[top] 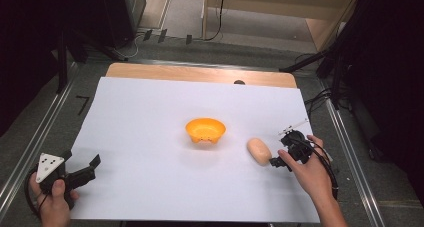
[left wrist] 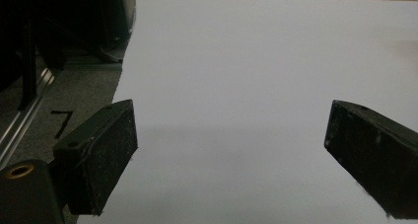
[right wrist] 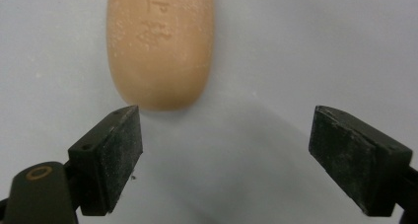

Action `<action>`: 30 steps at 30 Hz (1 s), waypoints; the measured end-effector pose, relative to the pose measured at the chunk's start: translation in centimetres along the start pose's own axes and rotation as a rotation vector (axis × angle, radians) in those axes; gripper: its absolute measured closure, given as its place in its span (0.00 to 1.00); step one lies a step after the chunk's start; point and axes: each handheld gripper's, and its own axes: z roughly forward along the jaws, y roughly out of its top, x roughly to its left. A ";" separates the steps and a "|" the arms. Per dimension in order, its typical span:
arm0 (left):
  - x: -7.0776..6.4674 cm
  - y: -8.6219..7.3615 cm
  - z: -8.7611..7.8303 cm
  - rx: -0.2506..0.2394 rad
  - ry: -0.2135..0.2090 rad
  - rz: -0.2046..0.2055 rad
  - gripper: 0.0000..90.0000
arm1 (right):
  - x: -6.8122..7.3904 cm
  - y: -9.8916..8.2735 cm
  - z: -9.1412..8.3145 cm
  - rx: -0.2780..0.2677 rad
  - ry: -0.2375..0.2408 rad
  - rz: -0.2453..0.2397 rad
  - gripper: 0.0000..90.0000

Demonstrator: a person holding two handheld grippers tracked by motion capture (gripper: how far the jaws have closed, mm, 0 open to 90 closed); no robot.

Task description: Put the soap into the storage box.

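Approach seemed the step in hand: the right gripper (top: 278,161), jaws spread wide and empty, sat at the lower right of the high view just beside the tan oval bread roll (top: 259,151), which lay on the white sheet (top: 150,107) right of the orange bowl (top: 205,130) at center. Next, by my judgement, the jaws had to straddle the roll and close. The left gripper (top: 85,169) waited open at lower left.

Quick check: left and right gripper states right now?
Left gripper: open, holding nothing, over the white sheet.
Right gripper: open, holding nothing, just short of the tan potato-like piece.
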 end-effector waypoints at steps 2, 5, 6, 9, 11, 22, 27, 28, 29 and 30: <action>0.0 0.0 0.0 0.000 0.000 0.000 0.07 | 0.2 0.5 0.1 0.010 0.002 -0.006 0.15; 0.0 0.0 0.0 0.000 0.000 -0.001 0.07 | 0.6 1.3 0.4 0.020 0.012 -0.013 0.15; 0.0 0.0 0.0 0.000 0.000 0.000 0.07 | 0.8 1.6 0.5 0.025 0.014 -0.020 0.15; 0.0 0.0 0.0 0.000 -0.001 -0.001 0.07 | 1.2 2.4 0.9 0.041 0.021 -0.024 0.15; 0.0 0.0 0.0 0.001 -0.001 -0.001 0.07 | 1.5 2.9 1.3 0.049 0.026 -0.031 0.15; 0.0 0.0 0.0 -0.003 0.001 -0.004 0.07 | 2.9 5.2 3.9 0.112 0.011 -0.029 0.19; 0.0 0.0 0.0 -0.002 0.000 -0.002 0.07 | 3.1 5.5 4.5 0.135 -0.024 -0.035 0.23; 0.0 0.0 0.0 -0.001 0.000 -0.002 0.07 | 3.1 5.6 4.6 0.138 -0.024 -0.040 0.23; 0.0 0.0 0.0 0.000 -0.001 0.000 0.07 | 3.1 5.6 4.6 0.141 -0.025 -0.037 0.24; 0.0 0.0 0.0 0.000 -0.002 0.000 0.07 | 3.2 5.6 4.6 0.144 -0.028 -0.035 0.24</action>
